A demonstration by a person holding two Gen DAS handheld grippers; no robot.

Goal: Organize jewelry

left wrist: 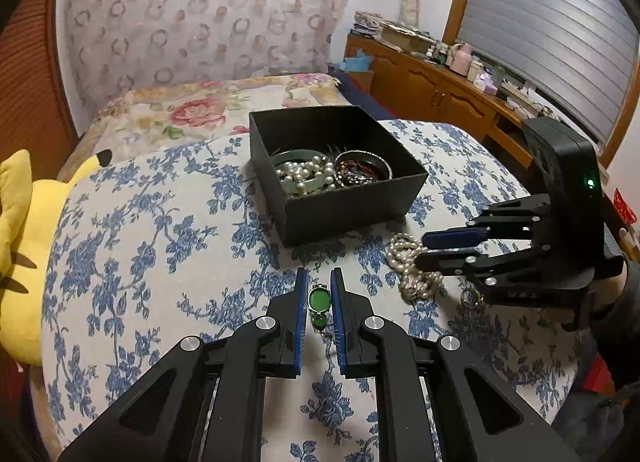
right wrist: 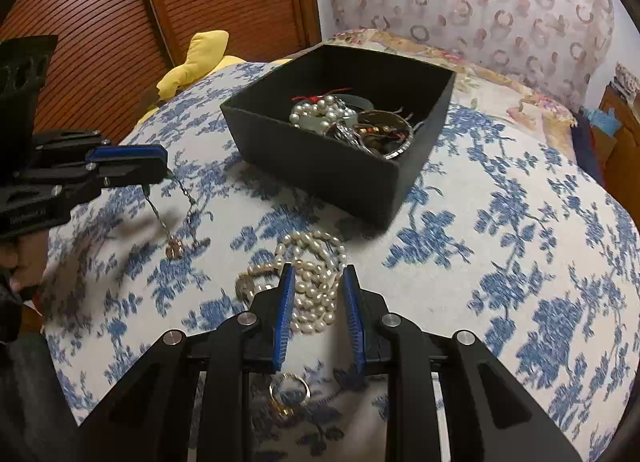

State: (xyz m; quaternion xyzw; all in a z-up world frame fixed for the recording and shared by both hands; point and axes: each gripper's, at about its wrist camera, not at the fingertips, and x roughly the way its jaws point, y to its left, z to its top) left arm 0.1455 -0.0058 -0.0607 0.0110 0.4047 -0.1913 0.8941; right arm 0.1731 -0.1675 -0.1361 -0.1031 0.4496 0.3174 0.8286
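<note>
Left gripper (left wrist: 319, 282) pinches a green-stoned chain bracelet (left wrist: 319, 299) just before the open black box (left wrist: 348, 202) of pearls and bangles. Right gripper (right wrist: 318, 278), part-open, straddles a white pearl necklace (right wrist: 308, 262) beside that box, grip unclear.

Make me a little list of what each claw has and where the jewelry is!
Left claw: shut on a green-stone chain, lifted, ends dangling
Right claw: around the pearls on the cloth; grip unclear
Box: black, open, holds more pearls and bangles
Ring: on the cloth under the right claw
</note>
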